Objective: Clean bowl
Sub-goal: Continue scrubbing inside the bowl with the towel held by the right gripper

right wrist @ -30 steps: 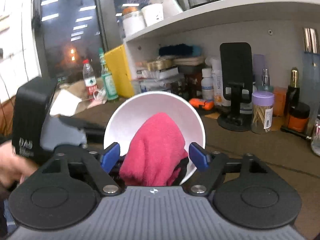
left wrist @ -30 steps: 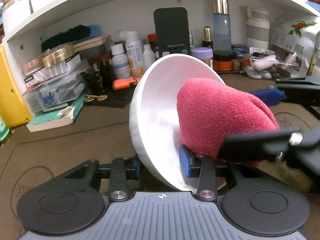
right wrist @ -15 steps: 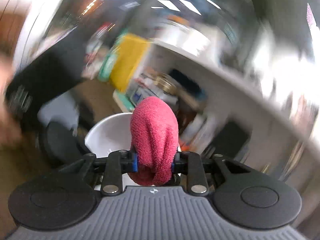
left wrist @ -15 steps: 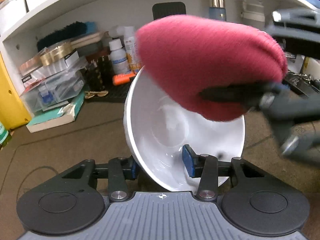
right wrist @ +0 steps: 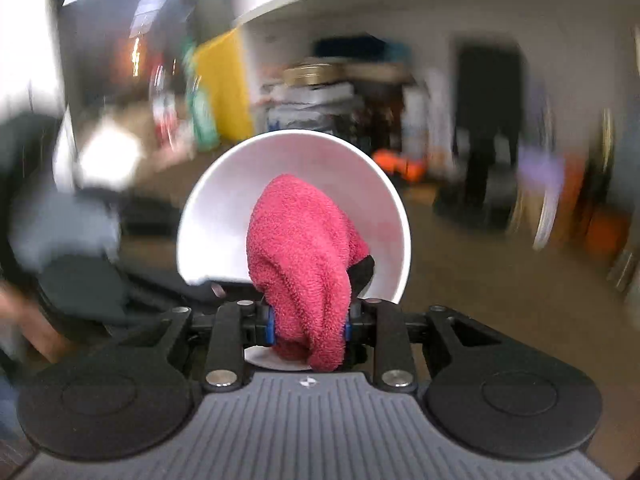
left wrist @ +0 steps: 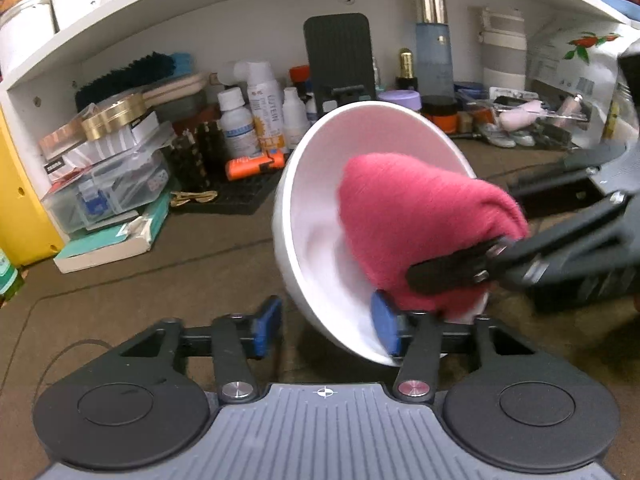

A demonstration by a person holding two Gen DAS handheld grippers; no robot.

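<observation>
Left wrist view: left gripper (left wrist: 326,330) has just been opening, glossy white round bowl (left wrist: 320,200) tilted between its spread fingers, rim unpinched. Right gripper (right wrist: 308,326) clamps fuzzy pink terry cloth (right wrist: 304,248), pushed inside to wipe.

Black claw (left wrist: 326,330), blue pads (left wrist: 266,330), grey ribbed housing

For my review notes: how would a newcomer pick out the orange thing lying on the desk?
Start at the white shelf over the cluttered desk, then the black stand beneath it. Left of that, before the white bottles, lies an orange tube-shaped item, the only orange thing lying flat.
</observation>
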